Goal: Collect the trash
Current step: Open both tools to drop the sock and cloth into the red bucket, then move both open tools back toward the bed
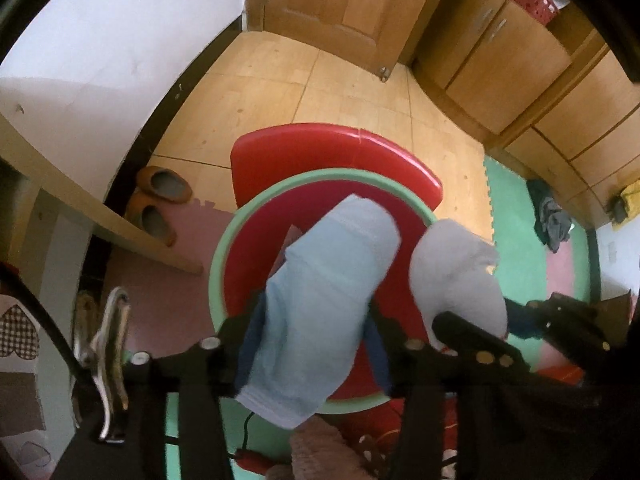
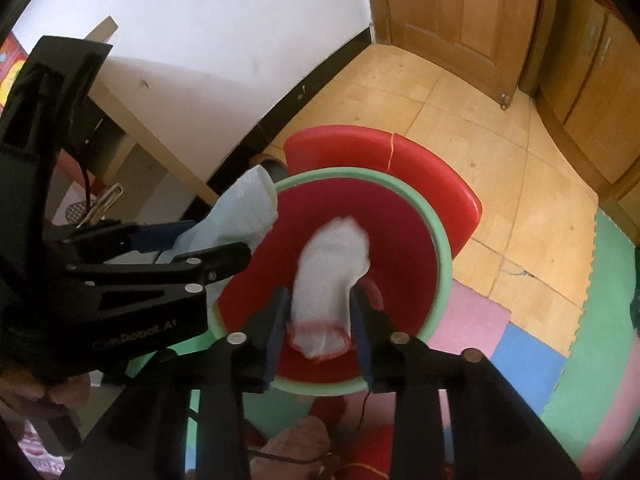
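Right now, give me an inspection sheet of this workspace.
Surface: tan tiled floor with coloured foam mats.
Job's things: light blue sock and white sock over the red basin with a green rim.
Clutter: orange slippers, dark clothes, red stool.
Grippers: left gripper and right gripper each have a sock between the jaws; grip unclear.
Cables: black cable.
Surroundings: wooden door, cabinets.

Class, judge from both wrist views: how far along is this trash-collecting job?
Done: nothing visibly lies in the red basin yet. In hand: a blue sock sits in the left gripper, a white sock in the right gripper, both over the basin. Left: likely the dark cloth on the mat.
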A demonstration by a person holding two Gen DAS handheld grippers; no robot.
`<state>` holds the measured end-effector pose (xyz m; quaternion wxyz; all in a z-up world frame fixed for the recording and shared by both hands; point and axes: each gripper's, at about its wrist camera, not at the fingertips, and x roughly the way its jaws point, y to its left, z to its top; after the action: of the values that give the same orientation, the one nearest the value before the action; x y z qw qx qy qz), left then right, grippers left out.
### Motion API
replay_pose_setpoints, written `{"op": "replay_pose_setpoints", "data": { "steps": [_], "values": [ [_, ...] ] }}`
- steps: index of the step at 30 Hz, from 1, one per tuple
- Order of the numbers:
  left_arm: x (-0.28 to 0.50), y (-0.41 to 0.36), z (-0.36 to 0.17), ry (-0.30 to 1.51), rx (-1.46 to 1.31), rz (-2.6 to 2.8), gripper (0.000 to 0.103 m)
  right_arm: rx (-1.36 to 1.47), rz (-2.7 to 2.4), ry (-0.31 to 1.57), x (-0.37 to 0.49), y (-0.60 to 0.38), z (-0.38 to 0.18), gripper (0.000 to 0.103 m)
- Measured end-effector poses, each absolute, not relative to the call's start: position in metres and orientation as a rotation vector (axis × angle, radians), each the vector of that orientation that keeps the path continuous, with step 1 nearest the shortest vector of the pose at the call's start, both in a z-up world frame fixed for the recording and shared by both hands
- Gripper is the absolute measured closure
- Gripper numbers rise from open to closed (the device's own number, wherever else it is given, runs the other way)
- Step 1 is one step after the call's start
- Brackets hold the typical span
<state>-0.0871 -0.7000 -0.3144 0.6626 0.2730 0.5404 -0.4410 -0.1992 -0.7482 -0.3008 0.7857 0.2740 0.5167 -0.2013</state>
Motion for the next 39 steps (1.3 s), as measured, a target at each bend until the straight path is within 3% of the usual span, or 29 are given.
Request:
{"op": "replay_pose_setpoints", "data": {
  "steps": [4, 11, 23, 39],
  "values": [
    [-0.086, -0.700, -0.320, 1.235, 0.629, -0.989, 0.041, 0.584, -0.448, 1.116, -0.203, -0.750, -0.303, 0.049],
    [-0.085, -0.699, -0.321, 1.237, 0.632, -0.988, 0.030, 0.590, -0.447, 1.105, -0.207, -0.752, -0.301, 0.049],
    [-0.088, -0.692, -0.297, 1.235, 0.594, -1.019, 0.030, 0.552, -0.438, 1.067, -0.211, -0.742, -0.271, 0.049],
    [-0.089, -0.654, -0.220, 1.150, 0.520, -1.012, 0.030, 0.439, -0.438, 0.939, -0.205, -0.707, -0.195, 0.049]
  ]
}}
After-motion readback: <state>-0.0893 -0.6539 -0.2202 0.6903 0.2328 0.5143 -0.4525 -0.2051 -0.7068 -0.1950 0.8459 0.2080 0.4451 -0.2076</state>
